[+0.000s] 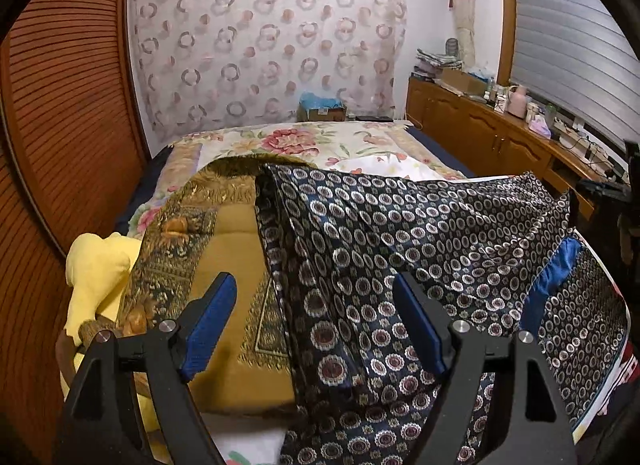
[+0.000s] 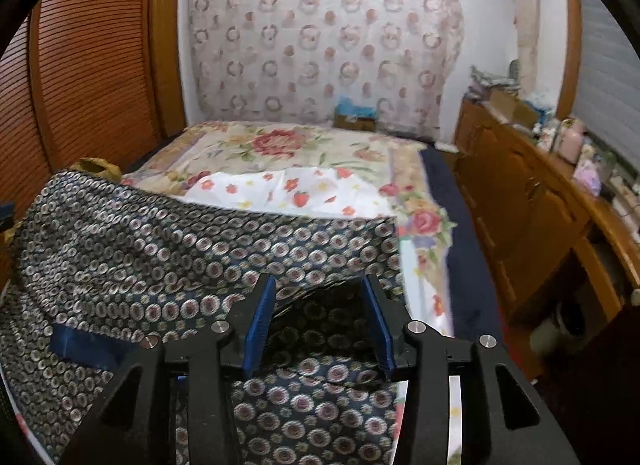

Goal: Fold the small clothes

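A dark navy cloth [image 1: 400,225] patterned with pale ring medallions lies in loose folds on the near part of the bed, a plain blue hem band [image 1: 552,277] showing at its right. My left gripper [image 1: 314,279] hovers just above its left edge, jaws wide open and nothing between the blue pads [image 1: 208,325]. Seen from the right wrist, the same navy cloth [image 2: 160,233] fills the lower left. My right gripper [image 2: 318,279] stands open over a shadowed fold of it, pads clear of the fabric. A gold brocade cloth [image 1: 232,241] lies partly under the navy one.
A yellow cloth [image 1: 100,265] is bunched at the left. A white strawberry-print cloth [image 2: 288,189] lies on the floral bedsheet [image 2: 280,145] farther back. Louvred wooden doors [image 1: 60,105] run along the left; a cluttered wooden cabinet [image 2: 520,193] runs along the right.
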